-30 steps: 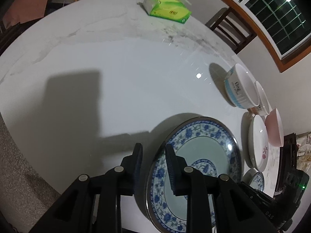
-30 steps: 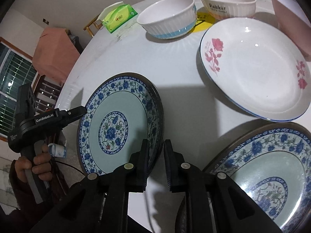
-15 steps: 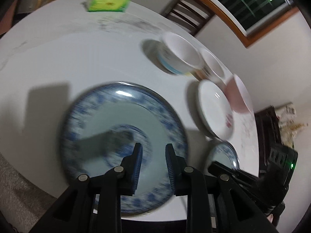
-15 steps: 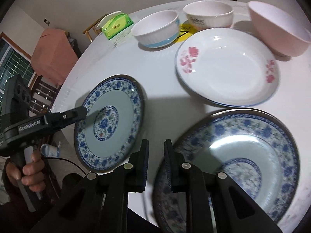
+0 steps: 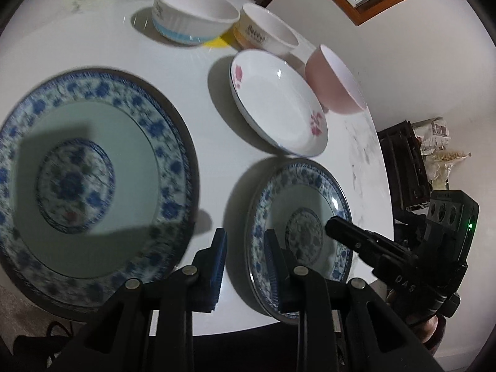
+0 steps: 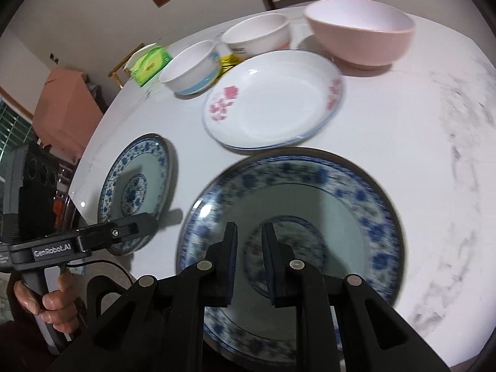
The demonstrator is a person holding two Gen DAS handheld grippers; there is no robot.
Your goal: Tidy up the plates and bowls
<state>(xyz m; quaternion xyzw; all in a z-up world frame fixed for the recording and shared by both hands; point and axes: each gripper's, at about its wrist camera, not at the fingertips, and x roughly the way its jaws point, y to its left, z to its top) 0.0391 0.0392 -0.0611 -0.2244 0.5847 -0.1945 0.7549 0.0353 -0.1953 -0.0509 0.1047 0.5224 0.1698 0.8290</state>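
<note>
Both grippers have swung rightward across the table since the earlier frames, so no rim lies between either pair of fingers now.

In the left wrist view, the left blue-patterned plate lies flat at the near left. The left gripper hangs beside it with jaws only slightly apart and empty, over the gap next to the right blue-patterned plate. Beyond sit the rose plate, the blue-banded bowl, the cream bowl and the pink bowl.

In the right wrist view, the right gripper hovers over the right blue plate, nearly closed on nothing.

Neither plate looks stacked yet; both tools seem to be between grasps.
</note>
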